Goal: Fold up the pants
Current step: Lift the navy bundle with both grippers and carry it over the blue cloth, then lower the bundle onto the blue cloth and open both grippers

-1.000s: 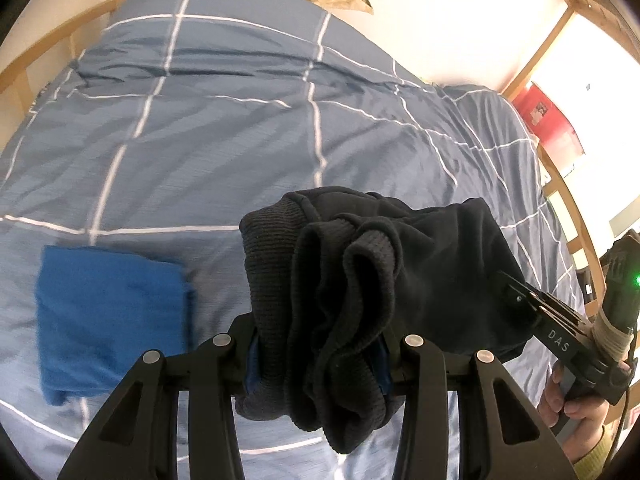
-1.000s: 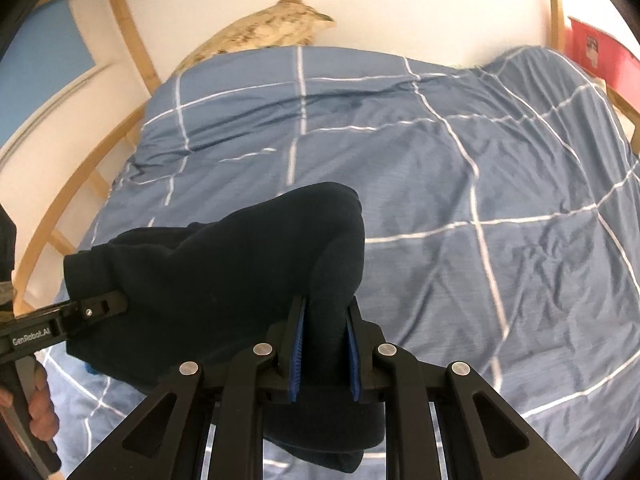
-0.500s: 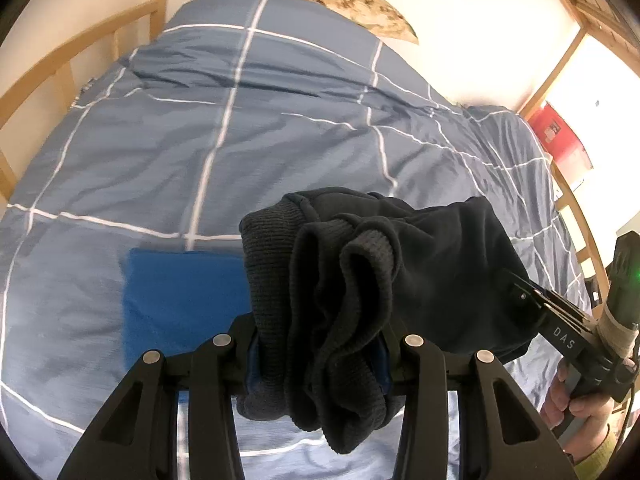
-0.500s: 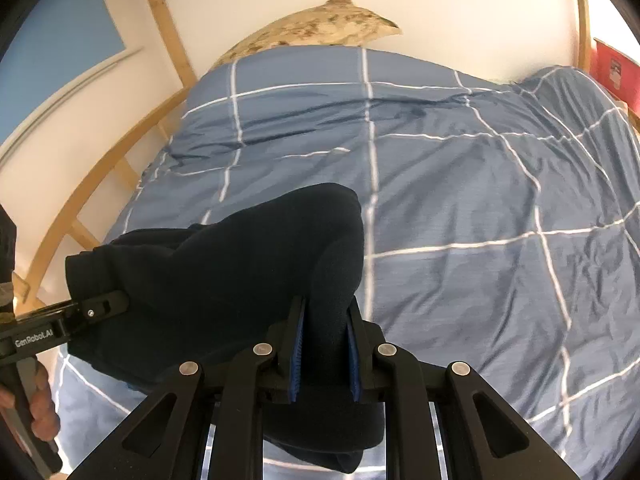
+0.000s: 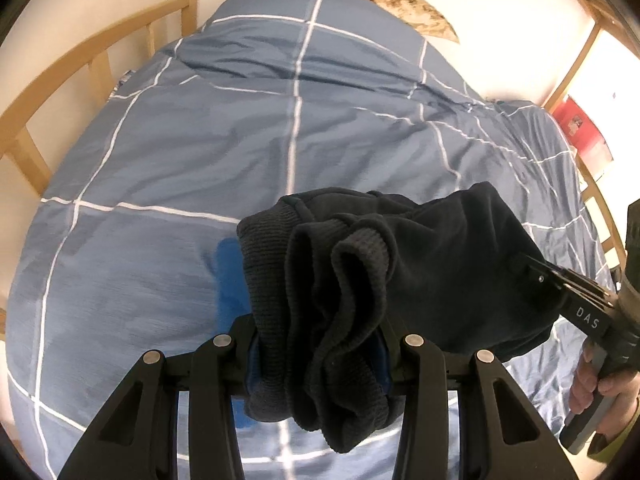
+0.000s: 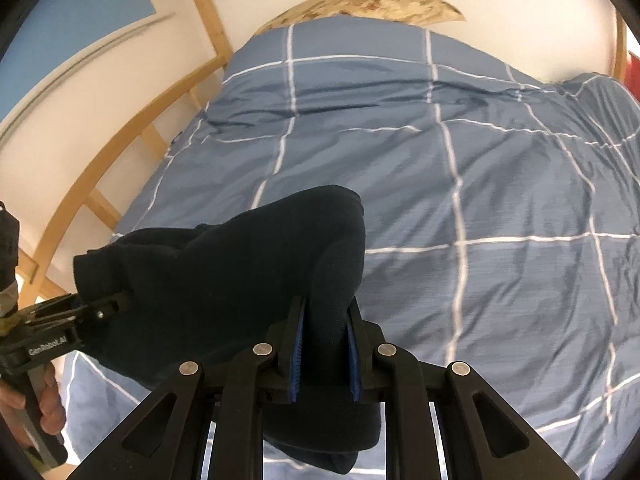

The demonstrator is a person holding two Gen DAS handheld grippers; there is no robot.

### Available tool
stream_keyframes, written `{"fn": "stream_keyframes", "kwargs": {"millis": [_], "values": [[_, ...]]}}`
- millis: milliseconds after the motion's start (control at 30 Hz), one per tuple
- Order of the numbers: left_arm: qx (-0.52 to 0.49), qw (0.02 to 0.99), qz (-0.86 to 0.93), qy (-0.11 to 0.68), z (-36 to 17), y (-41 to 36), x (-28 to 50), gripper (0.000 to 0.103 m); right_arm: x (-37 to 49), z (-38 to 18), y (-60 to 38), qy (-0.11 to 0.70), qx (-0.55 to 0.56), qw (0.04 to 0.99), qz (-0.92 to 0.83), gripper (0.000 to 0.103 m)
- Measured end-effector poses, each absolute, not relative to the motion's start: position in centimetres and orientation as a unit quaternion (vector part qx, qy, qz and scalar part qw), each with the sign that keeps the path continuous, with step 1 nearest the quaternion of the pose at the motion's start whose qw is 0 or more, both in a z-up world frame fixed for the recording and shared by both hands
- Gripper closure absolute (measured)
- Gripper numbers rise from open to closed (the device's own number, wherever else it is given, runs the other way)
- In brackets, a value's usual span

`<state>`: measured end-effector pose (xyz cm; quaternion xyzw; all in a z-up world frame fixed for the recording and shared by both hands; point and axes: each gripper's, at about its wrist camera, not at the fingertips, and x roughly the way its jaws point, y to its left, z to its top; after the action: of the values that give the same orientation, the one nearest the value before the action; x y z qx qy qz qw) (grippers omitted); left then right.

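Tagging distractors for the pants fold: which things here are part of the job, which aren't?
In the job:
dark pants
left tool, clamped on the ribbed end
right tool, clamped on the other end

Lying about:
blue folded cloth
checked duvet
patterned pillow

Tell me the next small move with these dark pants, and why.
Probably lower both grippers together toward the duvet. The left gripper and right gripper each clamp an end of the bunched pants, which hang above the bed, partly over a blue folded cloth.
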<state>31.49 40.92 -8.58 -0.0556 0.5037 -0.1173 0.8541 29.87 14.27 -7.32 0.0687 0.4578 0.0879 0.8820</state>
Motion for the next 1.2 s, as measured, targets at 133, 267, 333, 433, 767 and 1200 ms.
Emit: {"fn": "stream_keyframes", "kwargs": {"millis": [133, 267, 333, 433, 767, 1200], "values": [[-0.059, 0.850, -0.112, 0.511, -10.2, 42.9, 32.7, 0.061, 31.4, -8.8, 16.5, 0.467, 0.067, 0.877, 0.097, 0.084], [-0.056, 0.846, -0.106, 0.519, -11.9, 44.0, 34.0, 0.061, 33.2, -10.6, 18.1, 0.473, 0.060, 0.872, 0.107, 0.084], [-0.061, 0.841, -0.104, 0.527, -12.7, 44.5, 34.5, 0.061, 33.8, -11.5, 18.6, 0.477, 0.056, 0.870, 0.110, 0.084], [-0.054, 0.833, -0.102, 0.541, -14.0, 44.7, 34.7, 0.061, 34.6, -12.7, 19.0, 0.487, 0.054, 0.864, 0.112, 0.084], [-0.023, 0.819, -0.096, 0.565, -16.2, 45.2, 34.0, 0.052, 34.2, -15.0, 19.7, 0.508, 0.019, 0.855, 0.107, 0.084], [0.011, 0.822, -0.059, 0.566, -15.3, 46.3, 33.6, 0.032, 33.9, -15.1, 19.6, 0.528, -0.022, 0.849, 0.021, 0.046]]}}
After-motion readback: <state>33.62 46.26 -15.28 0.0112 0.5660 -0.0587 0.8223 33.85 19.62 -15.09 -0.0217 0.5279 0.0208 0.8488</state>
